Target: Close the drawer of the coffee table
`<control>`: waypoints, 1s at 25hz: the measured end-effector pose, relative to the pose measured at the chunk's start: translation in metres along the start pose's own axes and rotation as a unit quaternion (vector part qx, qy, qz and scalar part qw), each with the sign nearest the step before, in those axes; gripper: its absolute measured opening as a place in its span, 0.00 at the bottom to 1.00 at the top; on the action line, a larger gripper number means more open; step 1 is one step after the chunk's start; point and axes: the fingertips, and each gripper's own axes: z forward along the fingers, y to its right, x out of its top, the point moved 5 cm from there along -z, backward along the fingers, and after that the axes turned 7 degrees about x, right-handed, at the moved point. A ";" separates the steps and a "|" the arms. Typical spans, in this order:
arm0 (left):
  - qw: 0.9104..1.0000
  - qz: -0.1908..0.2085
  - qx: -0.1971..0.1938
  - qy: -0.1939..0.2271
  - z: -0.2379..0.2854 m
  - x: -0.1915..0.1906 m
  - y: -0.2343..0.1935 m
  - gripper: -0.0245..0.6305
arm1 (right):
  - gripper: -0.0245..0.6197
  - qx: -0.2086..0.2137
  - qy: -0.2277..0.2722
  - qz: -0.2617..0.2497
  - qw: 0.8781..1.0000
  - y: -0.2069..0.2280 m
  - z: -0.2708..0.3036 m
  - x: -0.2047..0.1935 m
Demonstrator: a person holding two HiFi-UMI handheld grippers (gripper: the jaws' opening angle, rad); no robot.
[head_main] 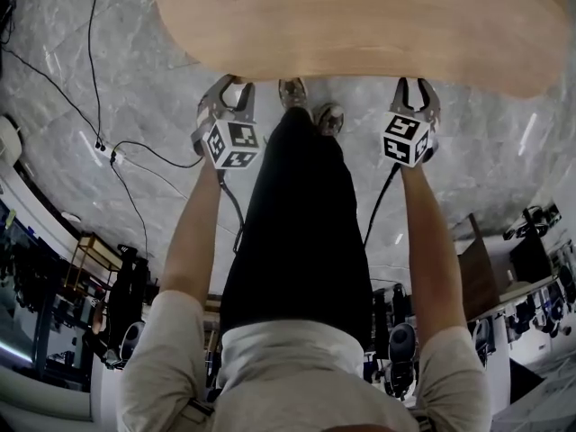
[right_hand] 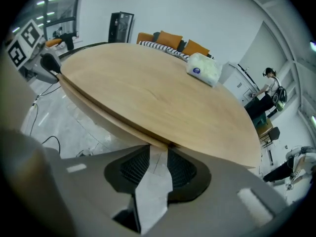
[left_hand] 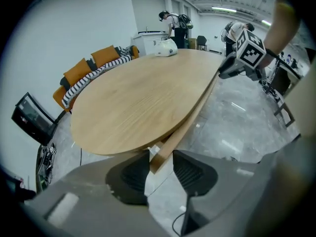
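The oval wooden coffee table fills the top of the head view. Its drawer front is a thin wooden strip just under the near rim, standing out a little from the top's edge. My left gripper is at the strip's left end. That end lies between the dark pads with narrow gaps either side, so the left gripper is open. My right gripper is at the rim further right. The right gripper is open, with floor showing between its pads and the drawer front just beyond its tips.
A white tissue pack lies on the far side of the tabletop. The person's black-trousered legs stand between the two grippers. Cables trail over the marble floor at left. A sofa with orange cushions stands beyond the table.
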 end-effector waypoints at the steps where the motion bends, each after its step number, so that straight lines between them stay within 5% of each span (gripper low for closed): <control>1: 1.000 -0.003 0.000 0.001 0.001 0.000 -0.001 0.29 | 0.23 -0.004 0.000 0.008 1.000 0.000 0.001 0.001; 7: 1.000 -0.025 0.008 -0.003 -0.001 -0.003 -0.001 0.30 | 0.23 -0.016 0.008 0.081 0.997 -0.003 0.000 -0.001; 11: 0.987 -0.155 0.035 -0.017 -0.001 -0.005 0.001 0.32 | 0.21 -0.003 0.051 0.191 0.980 0.001 0.003 -0.008; 13: 0.975 -0.213 0.055 -0.019 0.000 -0.002 -0.001 0.32 | 0.08 0.019 0.091 0.227 0.969 -0.002 0.007 -0.007; 17: 0.958 -0.268 0.105 -0.018 -0.003 -0.001 -0.003 0.32 | 0.06 0.064 0.140 0.122 0.980 -0.024 -0.001 0.000; 19: 0.953 -0.274 0.127 -0.021 -0.008 -0.003 -0.004 0.21 | 0.06 0.089 0.154 0.086 0.980 -0.037 -0.015 0.001; 21: 0.952 -0.276 0.129 -0.020 -0.019 -0.003 0.003 0.07 | 0.06 0.102 0.166 0.098 0.976 -0.040 -0.030 -0.002; 25: 0.957 -0.270 0.099 0.023 -0.047 0.035 0.035 0.07 | 0.06 0.102 0.201 0.131 0.965 -0.022 -0.058 0.003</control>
